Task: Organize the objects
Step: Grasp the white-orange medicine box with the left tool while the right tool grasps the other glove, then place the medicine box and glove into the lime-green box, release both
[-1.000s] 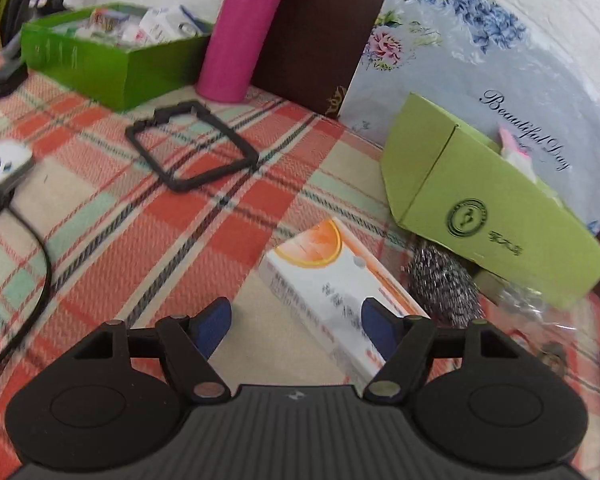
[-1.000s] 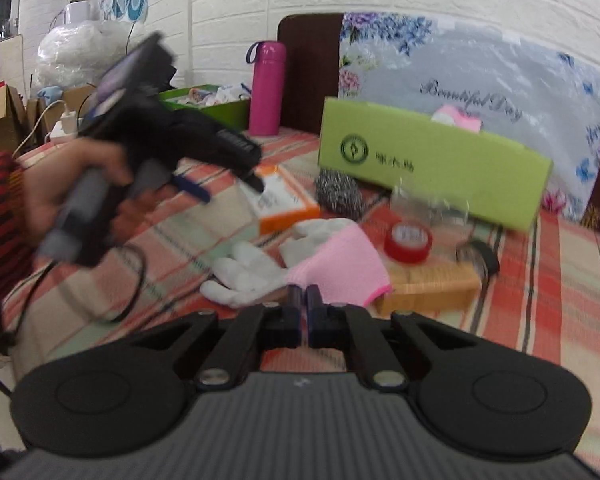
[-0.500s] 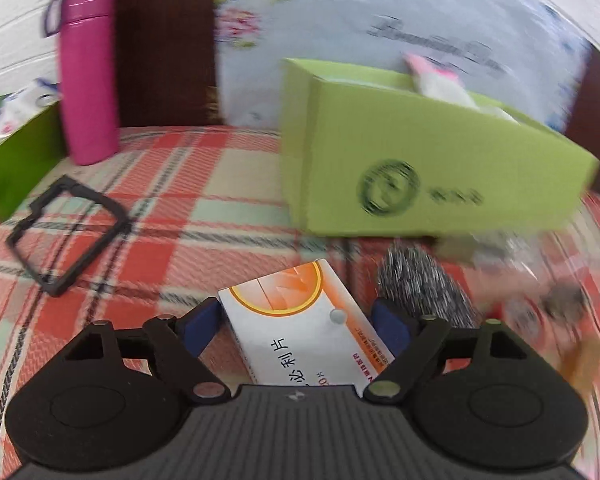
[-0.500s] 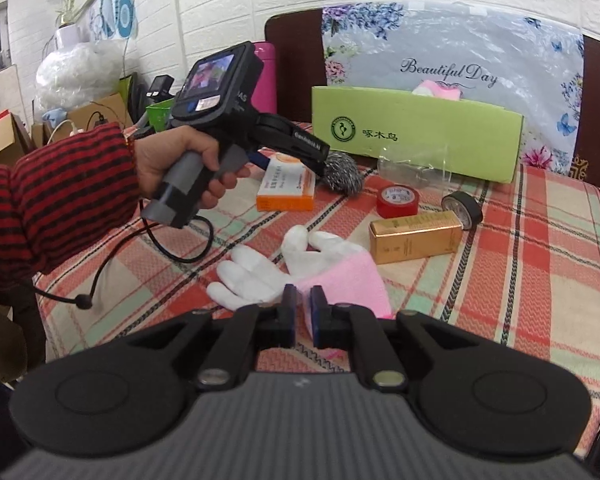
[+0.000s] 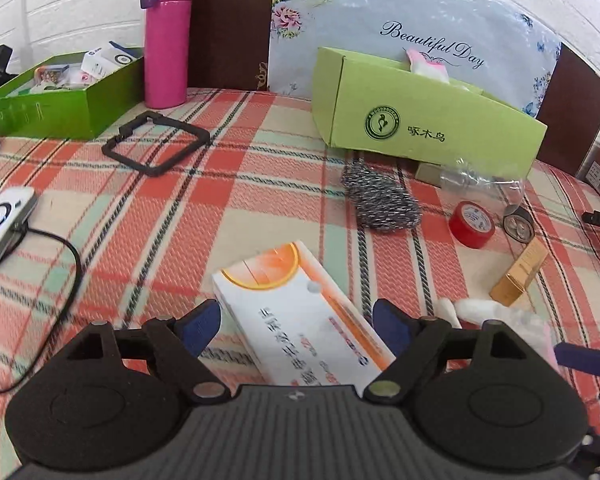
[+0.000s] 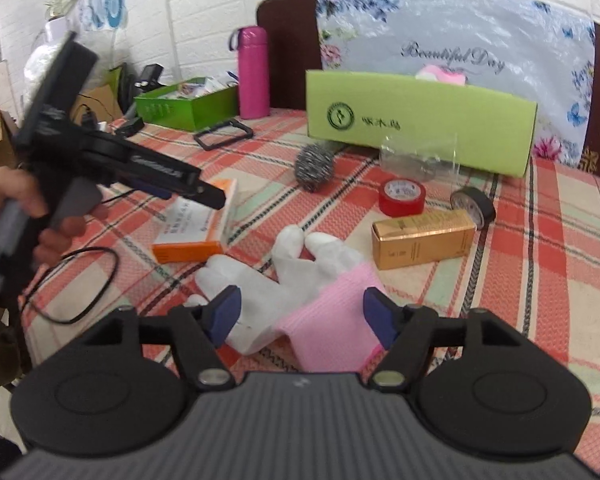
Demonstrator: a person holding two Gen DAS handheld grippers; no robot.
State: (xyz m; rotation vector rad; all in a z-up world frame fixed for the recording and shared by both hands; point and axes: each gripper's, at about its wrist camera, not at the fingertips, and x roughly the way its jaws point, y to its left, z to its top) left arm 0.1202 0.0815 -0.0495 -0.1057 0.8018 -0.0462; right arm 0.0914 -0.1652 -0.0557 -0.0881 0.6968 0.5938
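My left gripper (image 5: pixel 298 326) is open, its blue pads on either side of a white and orange medicine box (image 5: pixel 296 312) lying on the plaid tablecloth; no pad touches it. The box (image 6: pixel 198 220) and the left gripper (image 6: pixel 172 180) also show in the right wrist view. My right gripper (image 6: pixel 300 316) is open just above a white and pink glove (image 6: pixel 296 292) lying flat. A steel scourer (image 5: pixel 382 202), a red tape roll (image 5: pixel 472 224), a black tape roll (image 5: pixel 518 226) and a gold box (image 5: pixel 520 272) lie between them and a light green carton (image 5: pixel 424 120).
A dark green tray (image 5: pixel 60 94) with small items and a pink flask (image 5: pixel 166 36) stand at the back left. A black frame (image 5: pixel 156 142) and a white device with a cable (image 5: pixel 2 226) lie on the left. A clear plastic bag (image 6: pixel 420 158) lies by the carton.
My right gripper has opened, from shut, over the glove. My left gripper has pulled back and turned left, still open around the medicine box.
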